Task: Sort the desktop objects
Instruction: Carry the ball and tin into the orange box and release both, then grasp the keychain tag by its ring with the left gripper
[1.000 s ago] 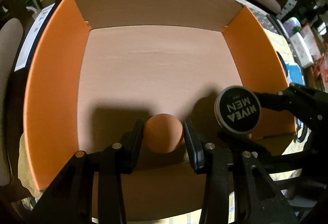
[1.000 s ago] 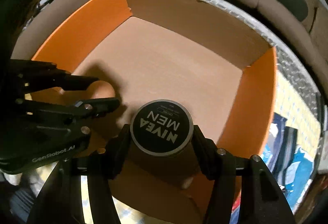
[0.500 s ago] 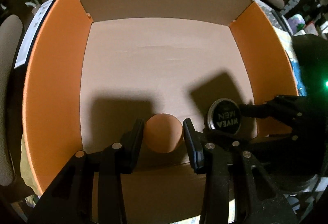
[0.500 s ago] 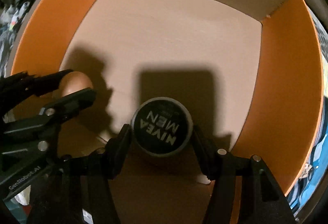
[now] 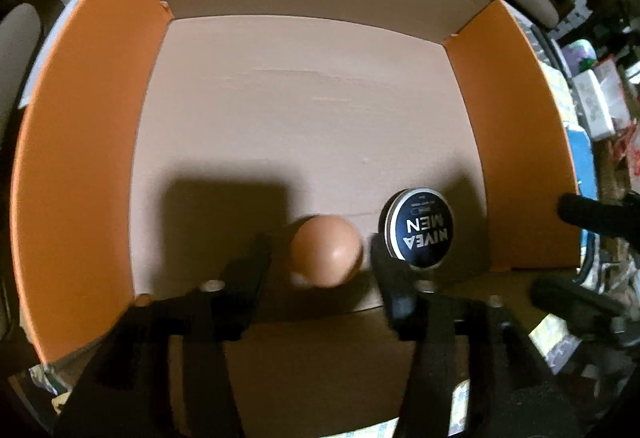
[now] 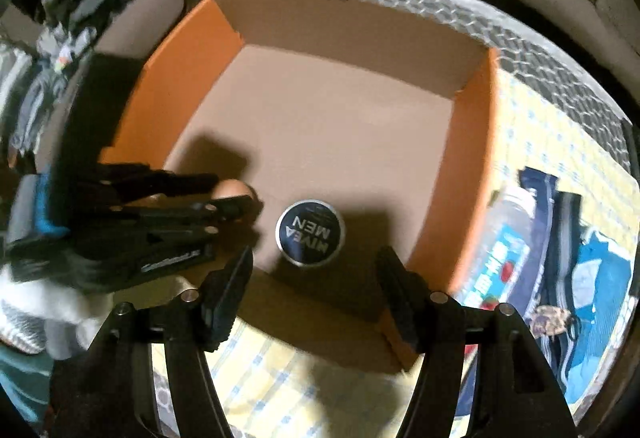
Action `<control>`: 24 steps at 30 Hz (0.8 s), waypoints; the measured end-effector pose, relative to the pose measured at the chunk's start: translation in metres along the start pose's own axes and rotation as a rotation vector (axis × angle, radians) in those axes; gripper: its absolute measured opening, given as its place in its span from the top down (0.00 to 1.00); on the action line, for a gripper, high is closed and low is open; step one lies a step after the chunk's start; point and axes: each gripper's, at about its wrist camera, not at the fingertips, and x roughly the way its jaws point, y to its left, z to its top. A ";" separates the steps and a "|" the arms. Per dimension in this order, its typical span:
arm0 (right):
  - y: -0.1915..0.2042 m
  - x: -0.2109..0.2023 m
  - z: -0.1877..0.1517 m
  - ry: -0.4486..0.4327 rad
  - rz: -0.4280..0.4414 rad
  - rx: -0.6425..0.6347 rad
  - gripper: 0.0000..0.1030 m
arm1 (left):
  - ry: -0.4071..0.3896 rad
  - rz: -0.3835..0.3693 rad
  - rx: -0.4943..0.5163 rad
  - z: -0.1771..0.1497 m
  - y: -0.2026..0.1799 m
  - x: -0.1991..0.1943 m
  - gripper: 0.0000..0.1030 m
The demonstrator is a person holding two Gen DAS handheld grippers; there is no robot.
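Note:
A brown egg (image 5: 326, 256) sits low in the cardboard box (image 5: 80, 157) with orange side walls, near its front wall. My left gripper (image 5: 320, 254) straddles the egg; its jaws are opening, with a gap showing on the egg's left side. Just to the right, a dark round Nivea Men tin (image 5: 418, 228) rests on the box floor. In the right wrist view the tin (image 6: 310, 234) lies beyond and below my right gripper (image 6: 316, 274), whose jaws are opening and hold nothing. The left gripper (image 6: 236, 193) and the egg (image 6: 234, 189) appear at the left of that view.
The box (image 6: 160, 109) stands on a yellow chequered cloth (image 6: 320, 390). A clear water bottle (image 6: 504, 238) lies just outside its right wall, with blue items beyond. Bubble wrap (image 6: 440, 13) and a sofa lie behind the box.
The right gripper lowered the tin into the box, let it go, then rose and drew back. The left jaws spread away from the egg.

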 end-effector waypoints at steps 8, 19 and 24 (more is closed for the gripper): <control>-0.025 -0.054 -0.019 -0.129 -0.016 0.091 0.36 | -0.104 -0.034 -0.020 -0.014 -0.006 -0.043 0.39; -0.134 -0.114 -0.123 -0.252 -0.130 0.369 0.35 | -0.213 -0.056 0.164 -0.046 -0.095 -0.085 0.38; -0.168 -0.121 -0.166 -0.267 -0.203 0.471 0.35 | -0.245 -0.096 0.276 -0.066 -0.157 -0.084 0.37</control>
